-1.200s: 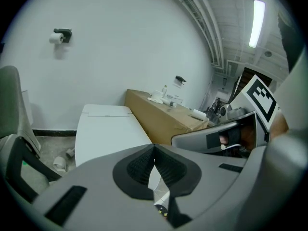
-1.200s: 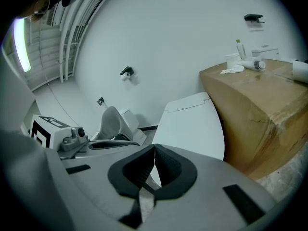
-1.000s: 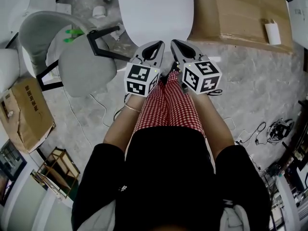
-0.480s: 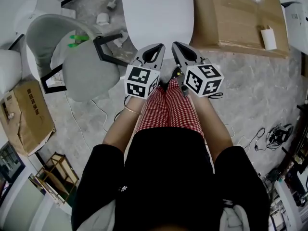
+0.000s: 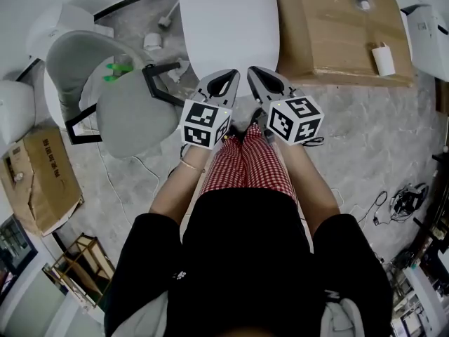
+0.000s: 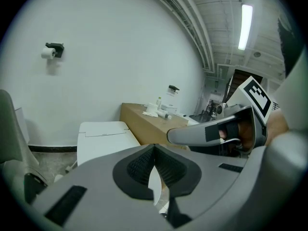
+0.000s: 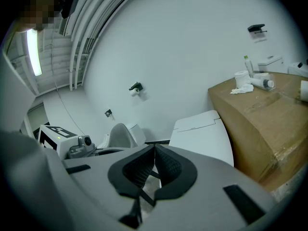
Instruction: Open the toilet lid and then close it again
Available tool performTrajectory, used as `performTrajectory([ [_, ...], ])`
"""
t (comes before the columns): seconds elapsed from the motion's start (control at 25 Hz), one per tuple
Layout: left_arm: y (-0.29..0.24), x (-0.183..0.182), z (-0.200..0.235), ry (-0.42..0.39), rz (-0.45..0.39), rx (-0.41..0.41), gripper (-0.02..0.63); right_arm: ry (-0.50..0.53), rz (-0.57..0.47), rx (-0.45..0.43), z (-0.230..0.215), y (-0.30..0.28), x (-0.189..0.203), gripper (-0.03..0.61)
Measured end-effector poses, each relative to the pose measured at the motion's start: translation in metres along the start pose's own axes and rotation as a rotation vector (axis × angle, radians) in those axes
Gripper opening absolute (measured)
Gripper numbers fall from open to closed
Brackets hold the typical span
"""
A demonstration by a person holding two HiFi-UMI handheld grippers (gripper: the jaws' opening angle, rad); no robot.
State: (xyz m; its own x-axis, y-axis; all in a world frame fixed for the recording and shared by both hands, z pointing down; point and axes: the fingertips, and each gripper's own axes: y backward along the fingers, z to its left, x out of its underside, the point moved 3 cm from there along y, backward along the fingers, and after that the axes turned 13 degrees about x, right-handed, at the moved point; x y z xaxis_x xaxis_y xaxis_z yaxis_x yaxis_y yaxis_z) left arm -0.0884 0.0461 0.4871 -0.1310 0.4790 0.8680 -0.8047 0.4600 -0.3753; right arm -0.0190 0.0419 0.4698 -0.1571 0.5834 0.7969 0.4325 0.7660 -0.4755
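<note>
Toilet lid point(image 5: 228, 27): down, white.
Left gripper point(image 5: 231, 74): 2 jaws together, holding nothing.
Right gripper point(image 5: 252, 72): jaws together, holding nothing.

Toilet point(image 5: 228, 27) — back cut off by top edge, carton point(image 5: 330, 34) — likewise cropped

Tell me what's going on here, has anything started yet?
A person stands facing a white toilet, holding a gripper in each hand. The toilet lid is down. The left gripper and right gripper hang side by side near the lid's front edge, jaws together with nothing between them, and neither touches the lid. Opening has not begun. In the head view, a cardboard box sits right of the toilet and a grey chair left.
</note>
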Motion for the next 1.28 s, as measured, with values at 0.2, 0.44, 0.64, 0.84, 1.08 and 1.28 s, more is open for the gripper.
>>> performTrajectory([
  [0.2, 0.003, -0.013, -0.008, -0.025, -0.013, 0.027, 0.005, -0.002, -0.019, -0.012, 0.007, 0.008, -0.010, 0.021],
  [0.44, 0.004, -0.027, -0.018, -0.051, -0.020, 0.051, 0.005, 0.017, -0.034, -0.027, 0.011, 0.021, -0.022, 0.021],
  [0.64, 0.003, -0.040, -0.027, -0.071, -0.031, 0.072, 0.005, 0.015, -0.046, -0.040, 0.013, 0.032, -0.031, 0.021],
  [0.84, 0.006, -0.051, -0.034, -0.073, -0.035, 0.114, 0.005, 0.040, -0.062, -0.053, 0.019, 0.041, -0.039, 0.021],
  [1.08, 0.016, -0.062, -0.040, -0.078, -0.048, 0.148, 0.005, 0.062, -0.070, -0.070, 0.026, 0.046, -0.046, 0.021],
  [1.28, 0.024, -0.072, -0.043, -0.001, -0.082, 0.181, 0.005, 0.108, -0.076, -0.080, 0.034, 0.053, -0.055, 0.021],
])
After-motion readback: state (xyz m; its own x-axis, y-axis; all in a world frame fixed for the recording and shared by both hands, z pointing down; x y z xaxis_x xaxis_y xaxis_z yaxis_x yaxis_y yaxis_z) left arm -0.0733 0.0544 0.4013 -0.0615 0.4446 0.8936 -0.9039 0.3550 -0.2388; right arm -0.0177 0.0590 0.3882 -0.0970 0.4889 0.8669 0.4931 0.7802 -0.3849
